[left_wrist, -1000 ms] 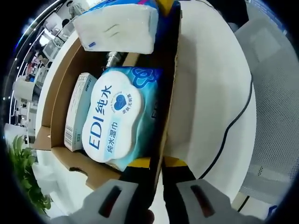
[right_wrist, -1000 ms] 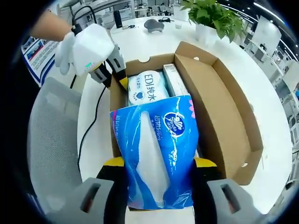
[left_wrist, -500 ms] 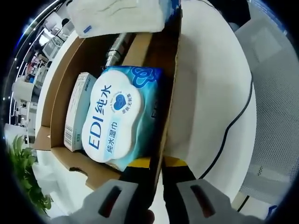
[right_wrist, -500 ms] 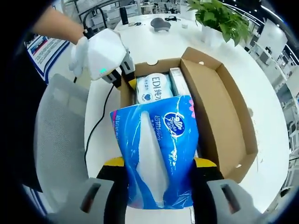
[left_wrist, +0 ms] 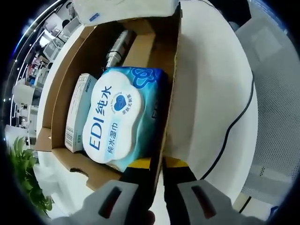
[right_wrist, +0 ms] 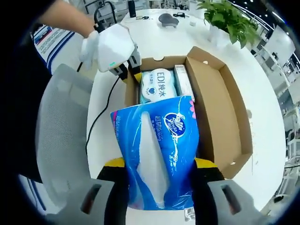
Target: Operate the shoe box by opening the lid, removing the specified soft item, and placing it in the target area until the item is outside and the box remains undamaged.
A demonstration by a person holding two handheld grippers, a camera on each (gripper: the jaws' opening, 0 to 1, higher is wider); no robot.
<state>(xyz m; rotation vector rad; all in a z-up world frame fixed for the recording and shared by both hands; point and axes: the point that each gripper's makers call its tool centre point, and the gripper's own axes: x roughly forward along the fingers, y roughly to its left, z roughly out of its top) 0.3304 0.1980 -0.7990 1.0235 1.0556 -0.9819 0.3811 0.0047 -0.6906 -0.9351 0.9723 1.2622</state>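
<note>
One white table (right_wrist: 262,131), office behind, right hand-held gripper (right_wrist: 157,180) clamping tissue pack (right_wrist: 157,154).

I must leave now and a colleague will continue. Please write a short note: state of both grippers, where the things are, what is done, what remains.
Right gripper: shut on the blue tissue pack, lifted above the shoe box.
Left gripper: shut on the box's side wall, steadying it.
In the box: wet wipes pack, a slim carton, a metal cylinder.
Done: lid open, pack out.
Left: set the pack down on the white table, release.
</note>
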